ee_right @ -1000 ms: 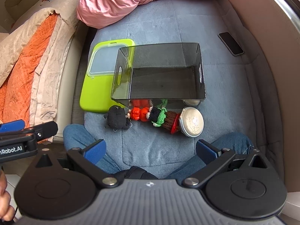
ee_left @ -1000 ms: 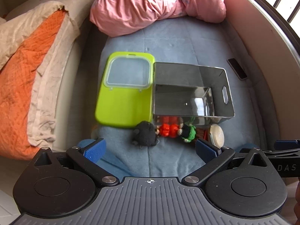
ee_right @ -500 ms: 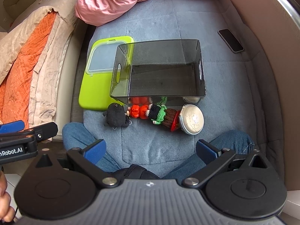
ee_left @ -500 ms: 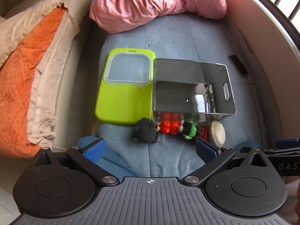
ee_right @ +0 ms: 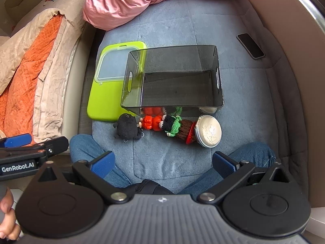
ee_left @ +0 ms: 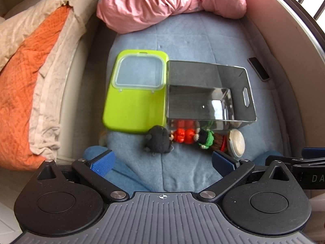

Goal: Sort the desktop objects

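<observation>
A smoky transparent bin stands empty on the blue-grey mat, beside a lime-green lidded box. Along the bin's near wall lie a black plush toy, an orange knitted toy, a green-and-brown knitted doll and a round white tin. My left gripper is open, held back from the toys, nothing between its fingers. My right gripper is open too, above the person's knees.
A dark phone lies at the mat's far right. A pink quilt is heaped behind. Orange and beige bedding fills the left. The person's jeans-clad knees flank the near edge; a curved beige wall bounds the right.
Both grippers have drawn slightly back and up, so the bin and toys look a little smaller and farther. Both stay open. Nothing on the mat has moved.
</observation>
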